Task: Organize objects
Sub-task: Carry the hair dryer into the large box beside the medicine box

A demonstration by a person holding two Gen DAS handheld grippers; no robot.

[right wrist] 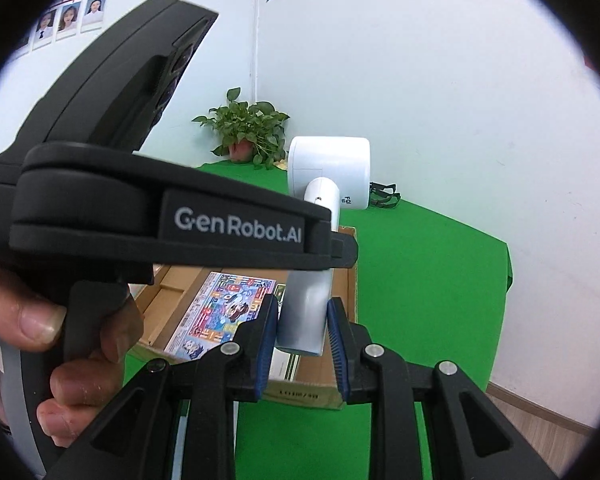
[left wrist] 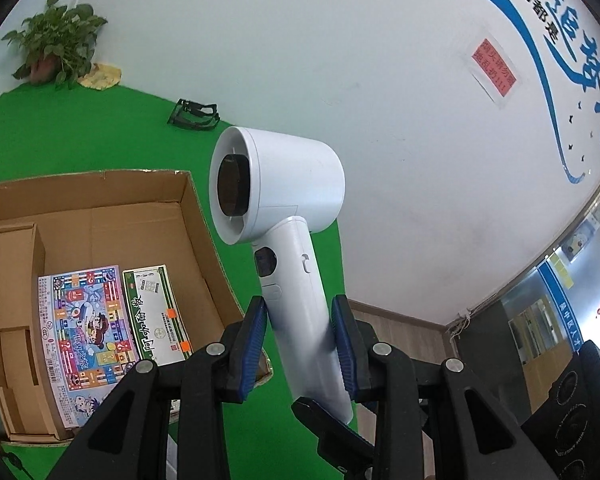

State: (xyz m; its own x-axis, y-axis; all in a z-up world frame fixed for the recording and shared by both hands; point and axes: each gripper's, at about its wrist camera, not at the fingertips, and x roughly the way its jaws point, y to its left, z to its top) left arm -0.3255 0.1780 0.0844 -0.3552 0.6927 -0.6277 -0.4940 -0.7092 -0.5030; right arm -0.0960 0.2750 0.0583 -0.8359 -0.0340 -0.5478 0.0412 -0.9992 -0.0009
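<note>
A white hair dryer (left wrist: pixel 288 184) hangs in the air above the green table, its round head up and its handle pointing down. My left gripper (left wrist: pixel 300 312) is shut on the middle of the handle, blue pads against both sides. My right gripper (right wrist: pixel 303 312) is shut on the handle's lower end (right wrist: pixel 304 320). In the left wrist view, one of the right gripper's fingers (left wrist: pixel 328 428) shows under the handle. Below and to the left lies an open cardboard box (left wrist: pixel 196 208) with a colourful game box (left wrist: pixel 84 332) and a green-and-white box (left wrist: pixel 156 312) flat inside.
A potted plant (right wrist: pixel 248 128) stands in the far corner of the green table (right wrist: pixel 420 280), next to a black wire frame (right wrist: pixel 384 194) by the wall. A hand (right wrist: pixel 40 320) holds the left gripper's grip. The table's right edge drops to a wooden floor (right wrist: pixel 540 412).
</note>
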